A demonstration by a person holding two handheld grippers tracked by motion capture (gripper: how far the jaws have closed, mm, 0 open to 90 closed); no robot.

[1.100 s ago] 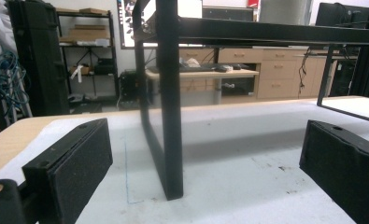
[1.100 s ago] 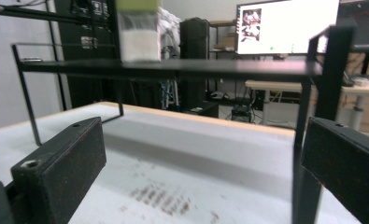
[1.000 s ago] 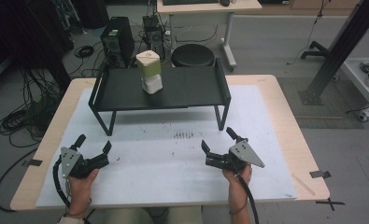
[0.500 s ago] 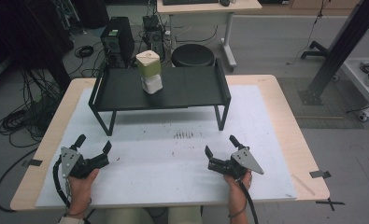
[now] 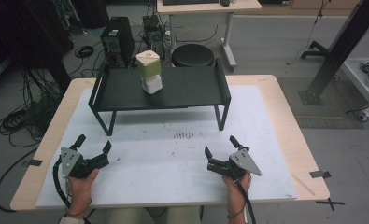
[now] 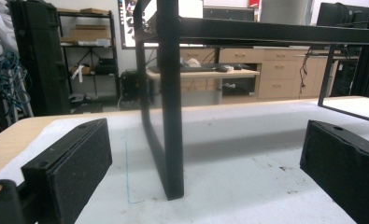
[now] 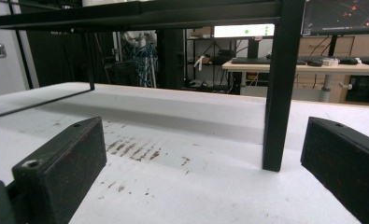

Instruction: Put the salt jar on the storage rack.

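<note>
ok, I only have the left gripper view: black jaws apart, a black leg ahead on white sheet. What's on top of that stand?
Observer: A small carton, green upper half and white base, stands upright on the black tray stand, toward its left half.
Operator: Where's the other hand-held gripper?
Observer: The right hand-held gripper rests low on the white sheet, near the table's front edge, jaws wide apart and holding nothing.
Operator: What's it facing?
Observer: The stand's front right leg, with rusty smears on the sheet before it.
Operator: And mine from above?
Observer: The left hand-held gripper sits at front left, open, well short of the stand.
</note>
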